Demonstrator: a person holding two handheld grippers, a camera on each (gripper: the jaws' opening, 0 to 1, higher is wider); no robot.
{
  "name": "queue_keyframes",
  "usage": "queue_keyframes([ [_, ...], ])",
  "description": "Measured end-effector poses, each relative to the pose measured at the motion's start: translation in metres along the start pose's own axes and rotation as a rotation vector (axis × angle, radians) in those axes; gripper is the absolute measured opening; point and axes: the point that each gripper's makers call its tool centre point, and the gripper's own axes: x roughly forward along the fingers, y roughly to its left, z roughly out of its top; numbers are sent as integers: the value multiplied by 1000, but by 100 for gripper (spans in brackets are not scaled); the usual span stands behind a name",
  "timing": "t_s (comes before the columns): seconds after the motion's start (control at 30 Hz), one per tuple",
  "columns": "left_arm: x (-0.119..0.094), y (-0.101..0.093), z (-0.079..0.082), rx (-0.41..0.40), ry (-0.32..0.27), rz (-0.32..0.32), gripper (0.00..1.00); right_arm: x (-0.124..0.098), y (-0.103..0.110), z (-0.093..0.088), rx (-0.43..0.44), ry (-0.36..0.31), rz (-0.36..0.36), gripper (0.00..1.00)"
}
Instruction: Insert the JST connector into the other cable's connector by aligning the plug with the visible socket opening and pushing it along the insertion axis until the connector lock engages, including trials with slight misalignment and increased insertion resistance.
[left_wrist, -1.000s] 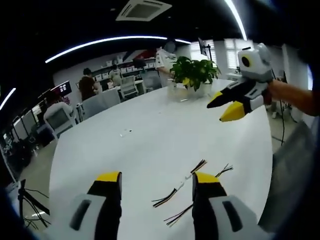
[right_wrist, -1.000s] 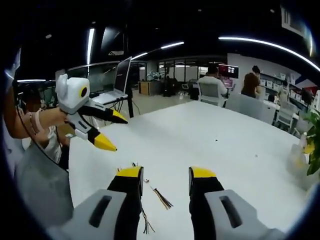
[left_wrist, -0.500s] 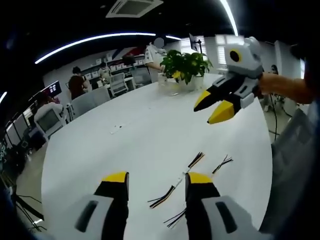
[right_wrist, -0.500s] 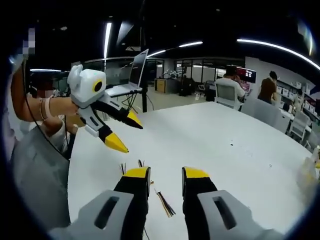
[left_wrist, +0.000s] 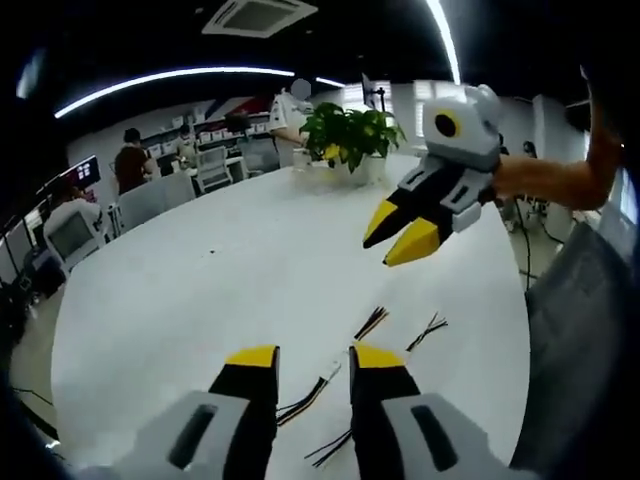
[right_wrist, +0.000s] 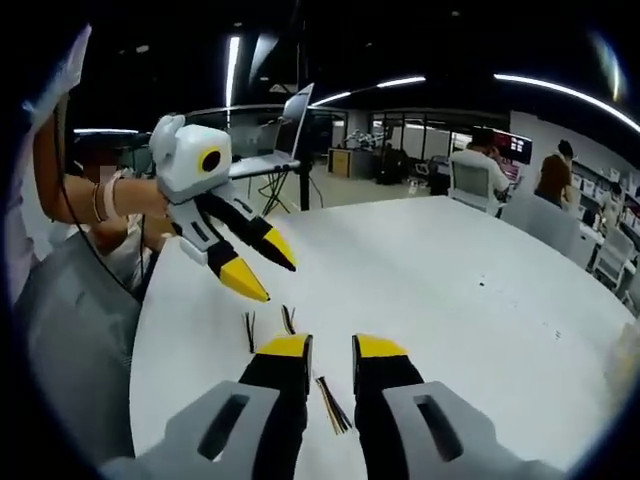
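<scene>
Two cables (left_wrist: 340, 372) on table (left_wrist: 200, 280), potted plant (left_wrist: 345, 135) beyond

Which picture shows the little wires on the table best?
The left gripper view. There the wires lie spread on the white table beyond the hand-held gripper's jaws, several bundles visible. In the right gripper view the wires are mostly hidden behind that gripper's jaws, with just a few ends peeking out.

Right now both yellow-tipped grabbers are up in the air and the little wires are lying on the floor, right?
Not quite. The wires lie on the white table, not the floor, as the left gripper view shows. Both grippers, left and right, are above it.
</scene>
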Motion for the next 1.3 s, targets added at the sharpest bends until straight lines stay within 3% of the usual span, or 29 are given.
queue_keyframes([
  [0.33,12,3,-13,58,38,-25,18,13,4,-23,-14,64,59,12],
  [0.53,19,2,-24,104,71,-66,15,23,10,-36,-36,104,104,12],
  [0.63,23,-4,-25,135,53,-108,12,28,9,-46,-72,143,106,12],
  [0.8,33,-2,-34,167,84,-106,12,35,12,-54,-69,155,130,11],
  [0.93,39,-5,-38,125,87,-130,12,40,12,-60,-81,170,140,11],
  [1.3,47,-3,-54,158,143,-138,10,53,9,-75,-79,195,147,11],
])
